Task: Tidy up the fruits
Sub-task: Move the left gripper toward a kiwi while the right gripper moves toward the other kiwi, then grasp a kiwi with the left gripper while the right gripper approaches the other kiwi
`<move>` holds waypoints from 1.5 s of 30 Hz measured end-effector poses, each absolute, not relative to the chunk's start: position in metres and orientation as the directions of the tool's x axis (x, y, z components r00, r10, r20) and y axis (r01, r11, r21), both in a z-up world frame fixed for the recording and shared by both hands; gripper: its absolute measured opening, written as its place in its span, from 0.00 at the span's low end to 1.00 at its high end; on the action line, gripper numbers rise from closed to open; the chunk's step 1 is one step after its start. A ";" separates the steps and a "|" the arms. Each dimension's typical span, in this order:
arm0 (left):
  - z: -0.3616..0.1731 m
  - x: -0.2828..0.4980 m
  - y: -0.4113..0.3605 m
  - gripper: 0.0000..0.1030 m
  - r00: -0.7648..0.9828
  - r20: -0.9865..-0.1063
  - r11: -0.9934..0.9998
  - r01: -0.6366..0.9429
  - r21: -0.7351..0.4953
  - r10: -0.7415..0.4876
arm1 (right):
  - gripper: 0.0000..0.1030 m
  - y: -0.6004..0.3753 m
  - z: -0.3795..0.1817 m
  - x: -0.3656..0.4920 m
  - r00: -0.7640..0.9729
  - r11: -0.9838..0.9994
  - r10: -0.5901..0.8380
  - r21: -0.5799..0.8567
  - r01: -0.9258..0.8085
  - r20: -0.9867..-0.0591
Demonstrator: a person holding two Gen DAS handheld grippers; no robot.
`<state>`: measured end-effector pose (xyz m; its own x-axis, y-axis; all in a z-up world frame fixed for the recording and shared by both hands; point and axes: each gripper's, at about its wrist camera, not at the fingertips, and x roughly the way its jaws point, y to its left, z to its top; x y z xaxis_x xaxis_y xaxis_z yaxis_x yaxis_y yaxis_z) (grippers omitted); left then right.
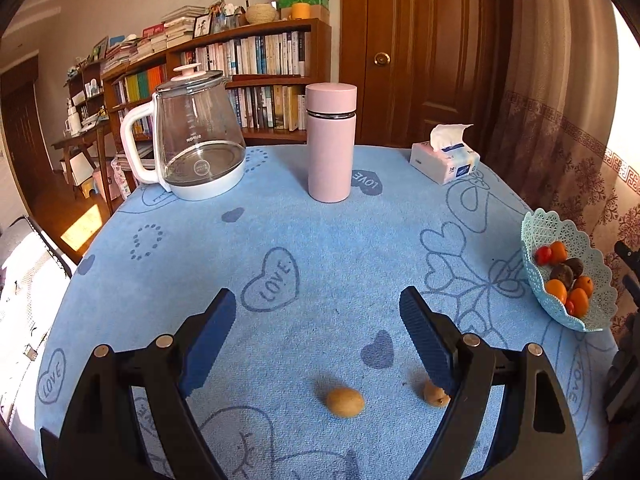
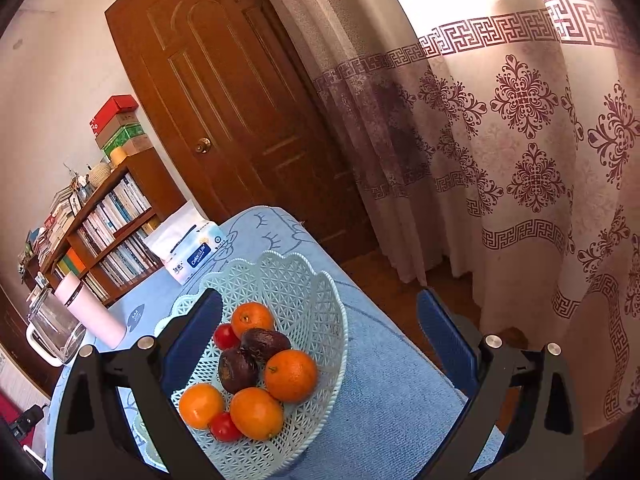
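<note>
Hovering with jaws wide and empty, the left gripper (image 1: 316, 316) frames two brown fruits (image 1: 345, 401) loose on the blue cloth, probably next for the basket (image 2: 320, 280); the right gripper (image 2: 320, 316), also open, waits over its oranges (image 2: 291, 375).

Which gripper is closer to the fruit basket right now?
Right. The right gripper hangs over the basket, open jaws either side of the fruit; the left gripper is away across the table, by two loose brown fruits.

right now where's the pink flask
Left wrist view: the pink flask stands upright at the table's far middle, between the glass kettle on its left and the tissue pack on its right.
</note>
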<state>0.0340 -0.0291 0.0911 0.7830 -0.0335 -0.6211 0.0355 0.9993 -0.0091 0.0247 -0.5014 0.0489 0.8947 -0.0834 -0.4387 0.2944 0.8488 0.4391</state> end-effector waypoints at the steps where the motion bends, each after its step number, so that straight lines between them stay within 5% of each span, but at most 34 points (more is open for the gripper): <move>1: 0.087 0.033 -0.027 0.81 0.777 -0.628 0.999 0.033 -0.011 -0.033 | 0.96 -0.502 0.049 0.024 0.895 0.848 -0.087 0.439 0.297 -0.438; 11: 0.056 0.025 -0.016 0.81 0.730 -0.683 1.000 0.010 -0.022 -0.022 | 0.96 -0.490 0.064 0.010 0.908 0.860 -0.157 0.398 0.319 -0.388; 22: 0.038 0.025 -0.017 0.81 0.702 -0.712 1.000 0.014 -0.023 -0.026 | 0.97 -0.386 0.089 -0.013 0.956 0.972 -0.005 0.223 0.073 -0.293; 30: 0.028 0.022 -0.023 0.81 0.697 -0.717 1.000 0.028 0.012 -0.010 | 0.97 -0.313 0.077 -0.019 0.900 0.969 0.230 0.170 -0.178 -0.369; 42: 0.018 0.021 -0.033 0.81 0.689 -0.724 0.998 0.064 0.029 -0.023 | 0.97 -0.288 0.058 -0.013 0.841 0.956 0.294 0.137 -0.260 -0.454; 45: 0.014 0.022 -0.036 0.68 0.679 -0.733 0.996 0.083 0.032 -0.033 | 0.97 -0.287 0.057 -0.011 0.835 0.954 0.299 0.138 -0.266 -0.462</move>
<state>0.0220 -0.0361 0.0143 0.6793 -0.0328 -0.7332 0.0830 0.9960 0.0324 -0.0109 -0.2870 0.0567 0.8350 0.2993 -0.4617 -0.2657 0.9541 0.1380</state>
